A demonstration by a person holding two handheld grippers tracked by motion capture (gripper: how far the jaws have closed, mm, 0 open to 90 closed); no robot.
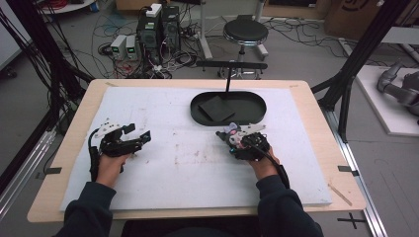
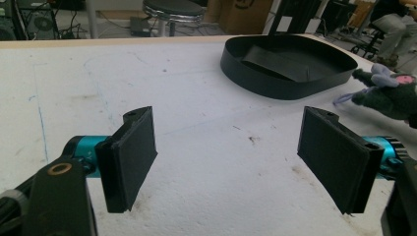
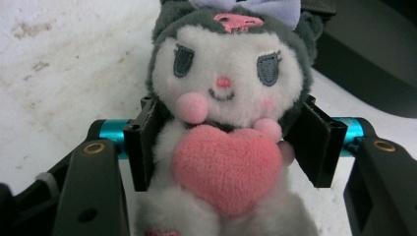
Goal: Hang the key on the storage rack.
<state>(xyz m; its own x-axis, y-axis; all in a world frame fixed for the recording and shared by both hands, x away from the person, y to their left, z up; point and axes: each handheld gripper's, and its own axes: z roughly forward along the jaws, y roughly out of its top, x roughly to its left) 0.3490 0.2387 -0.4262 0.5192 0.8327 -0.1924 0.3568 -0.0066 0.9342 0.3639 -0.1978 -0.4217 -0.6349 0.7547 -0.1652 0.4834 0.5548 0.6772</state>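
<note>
A small plush doll (image 3: 223, 123) with a white face, grey hood, lilac bow and a pink heart on its chest sits between the jaws of my right gripper (image 3: 228, 142), which is shut on its body. From above, the doll (image 1: 230, 134) pokes out of the right gripper (image 1: 232, 138) just in front of the black oval tray (image 1: 254, 117). My left gripper (image 1: 137, 134) rests on the white board at the left, open, with nothing between its pads (image 2: 130, 157). The left gripper view also catches the doll (image 2: 386, 91) and the tray (image 2: 275, 81) off to the right.
A flat dark sheet (image 1: 216, 108) lies inside the tray, and a thin post (image 1: 228, 79) with a crossbar rises behind it. The white foam board (image 1: 188, 163) covers the wooden table. A stool (image 1: 245, 32), computers and cables stand on the floor beyond.
</note>
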